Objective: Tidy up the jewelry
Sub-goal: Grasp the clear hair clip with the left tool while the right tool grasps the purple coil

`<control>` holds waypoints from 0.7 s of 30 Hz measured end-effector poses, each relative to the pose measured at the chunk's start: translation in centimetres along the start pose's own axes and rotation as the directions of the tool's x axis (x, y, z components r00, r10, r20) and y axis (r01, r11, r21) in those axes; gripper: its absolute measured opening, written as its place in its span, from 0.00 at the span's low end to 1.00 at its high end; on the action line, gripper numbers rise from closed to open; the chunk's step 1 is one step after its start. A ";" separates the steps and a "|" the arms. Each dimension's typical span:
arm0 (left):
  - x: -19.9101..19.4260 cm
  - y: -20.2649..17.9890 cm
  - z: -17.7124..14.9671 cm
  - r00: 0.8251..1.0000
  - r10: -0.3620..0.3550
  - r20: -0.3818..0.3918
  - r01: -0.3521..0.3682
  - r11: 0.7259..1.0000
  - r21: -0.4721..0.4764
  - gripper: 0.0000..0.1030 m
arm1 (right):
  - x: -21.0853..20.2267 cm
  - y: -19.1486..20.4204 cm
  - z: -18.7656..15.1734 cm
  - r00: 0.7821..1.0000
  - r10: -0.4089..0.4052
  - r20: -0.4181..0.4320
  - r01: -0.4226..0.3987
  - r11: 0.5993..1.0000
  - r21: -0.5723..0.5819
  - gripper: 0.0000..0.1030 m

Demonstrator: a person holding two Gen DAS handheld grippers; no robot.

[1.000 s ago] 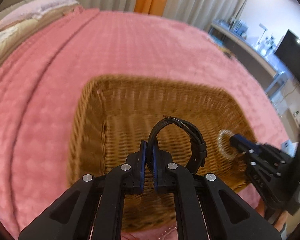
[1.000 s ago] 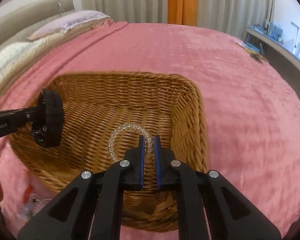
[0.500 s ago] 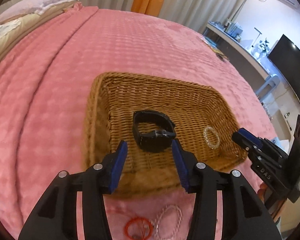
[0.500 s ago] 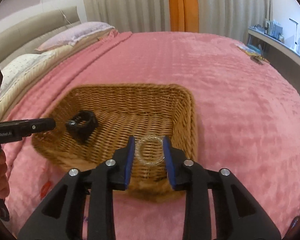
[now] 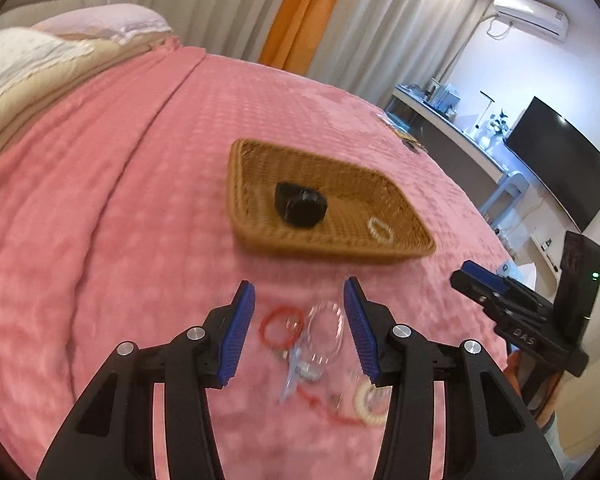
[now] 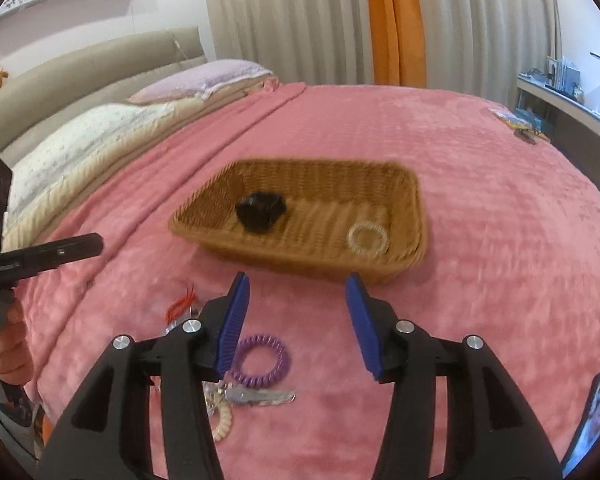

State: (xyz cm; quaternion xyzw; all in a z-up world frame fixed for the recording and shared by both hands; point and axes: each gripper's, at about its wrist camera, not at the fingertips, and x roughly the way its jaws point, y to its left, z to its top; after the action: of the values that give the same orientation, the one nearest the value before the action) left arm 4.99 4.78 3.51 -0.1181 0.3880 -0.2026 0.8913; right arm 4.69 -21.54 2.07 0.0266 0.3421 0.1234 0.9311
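A wicker basket sits on the pink bedspread. In it lie a black watch and a clear bead bracelet. My left gripper is open and empty above a red cord bracelet and a clear bracelet. A cream coil band lies nearer. My right gripper is open and empty above a purple coil band and a metal clip. Red cord lies to the left.
Pillows lie at the bed's head on the left. A counter and a TV stand to the right. A phone lies at the bed's right edge. The other gripper shows in each view.
Both grippers opened and let go: the watch and the clear bead bracelet now lie in the basket. Both grippers pulled back to the loose jewelry in front of the basket.
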 end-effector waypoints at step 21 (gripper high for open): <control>7.3 1.1 -6.1 0.979 0.024 -0.202 -0.002 0.994 0.108 0.32 | 7.8 1.4 -4.7 0.981 -0.015 -0.194 0.008 0.999 -0.035 0.36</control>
State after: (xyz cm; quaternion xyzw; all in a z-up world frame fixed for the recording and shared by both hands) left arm 5.34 2.15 -5.69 -0.0462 0.4663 -0.2283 0.8534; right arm 7.11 -18.42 -6.27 -0.0036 0.4291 0.1259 0.8944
